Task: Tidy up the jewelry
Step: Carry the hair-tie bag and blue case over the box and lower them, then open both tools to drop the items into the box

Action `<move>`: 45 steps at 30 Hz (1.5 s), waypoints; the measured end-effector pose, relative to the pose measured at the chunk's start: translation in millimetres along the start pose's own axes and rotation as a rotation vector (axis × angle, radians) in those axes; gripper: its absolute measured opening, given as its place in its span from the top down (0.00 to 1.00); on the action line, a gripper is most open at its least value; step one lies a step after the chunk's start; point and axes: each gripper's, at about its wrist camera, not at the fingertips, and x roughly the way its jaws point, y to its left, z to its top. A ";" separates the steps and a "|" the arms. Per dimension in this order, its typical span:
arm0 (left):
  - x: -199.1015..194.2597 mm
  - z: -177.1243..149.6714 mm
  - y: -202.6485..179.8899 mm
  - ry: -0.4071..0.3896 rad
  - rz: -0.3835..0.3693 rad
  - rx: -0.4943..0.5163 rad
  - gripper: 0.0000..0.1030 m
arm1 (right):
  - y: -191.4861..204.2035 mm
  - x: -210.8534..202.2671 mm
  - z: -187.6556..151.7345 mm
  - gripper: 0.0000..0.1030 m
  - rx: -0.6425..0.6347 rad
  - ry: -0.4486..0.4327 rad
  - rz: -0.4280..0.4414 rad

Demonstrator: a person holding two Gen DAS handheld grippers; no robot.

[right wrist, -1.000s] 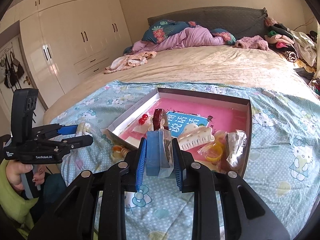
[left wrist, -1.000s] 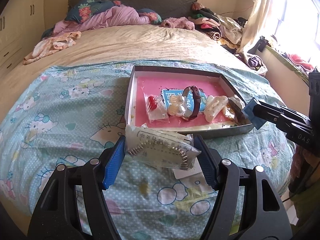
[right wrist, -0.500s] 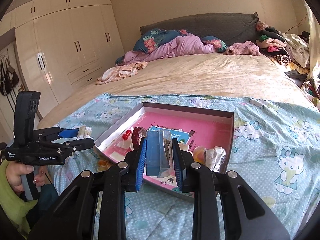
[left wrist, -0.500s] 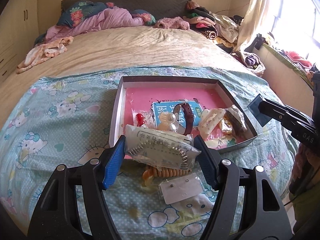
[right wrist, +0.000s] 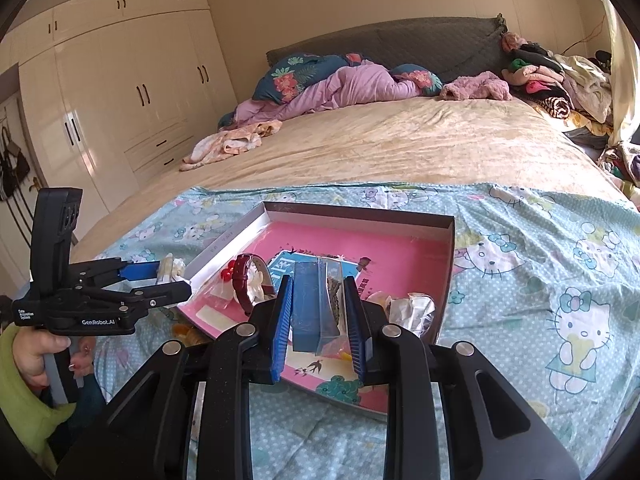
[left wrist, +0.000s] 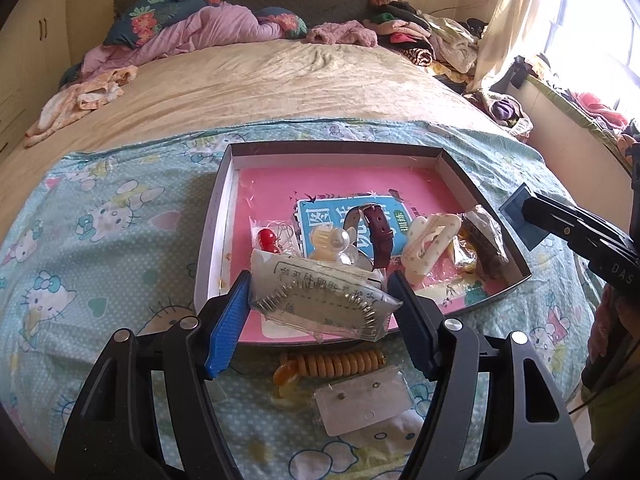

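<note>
In the left wrist view, the left claw [left wrist: 320, 312] fills the lower frame, its blue pads closed on a clear packet of pins [left wrist: 320, 300] held over the near edge of the box [left wrist: 484, 184] at frame centre. Below the packet, a coiled amber hair tie [left wrist: 340, 364] and a small card of studs [left wrist: 364, 400] lie on the cartoon-print sheet [left wrist: 100, 240]. Inside the pink-lined box, left to right: red beads [left wrist: 266, 238] in a bag, a blue booklet [left wrist: 344, 216], a clear figurine [left wrist: 334, 244], a maroon watch [left wrist: 378, 236], a white hair clip [left wrist: 430, 240] and a crumpled bag [left wrist: 482, 236]. At right edge, the right claw [left wrist: 524, 220] reaches in.

In the right wrist view, the left claw [right wrist: 160, 276] sits at left, a hand [right wrist: 36, 356] on its handle. At lower centre the right claw [right wrist: 318, 312] is pinched on a blue card in a clear sleeve [right wrist: 312, 308], held above the box's near right part.
</note>
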 end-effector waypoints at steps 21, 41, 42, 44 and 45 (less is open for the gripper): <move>39.3 -4.2 15.8 0.054 0.015 -0.036 0.41 | 9.4 52.3 -31.1 0.77 0.008 0.128 0.040; 48.2 -8.5 25.2 0.077 0.011 -0.065 0.40 | 11.5 37.5 -32.9 0.36 0.030 0.115 0.004; 47.8 -8.7 25.2 0.078 0.014 -0.064 0.40 | 11.8 35.0 -32.6 0.34 0.030 0.110 0.000; 46.9 -8.7 24.9 0.077 0.017 -0.066 0.38 | 12.2 30.8 -32.0 0.30 0.029 0.103 -0.005; 45.5 -8.7 25.1 0.074 0.016 -0.069 0.34 | 12.3 28.9 -31.8 0.29 0.031 0.100 -0.006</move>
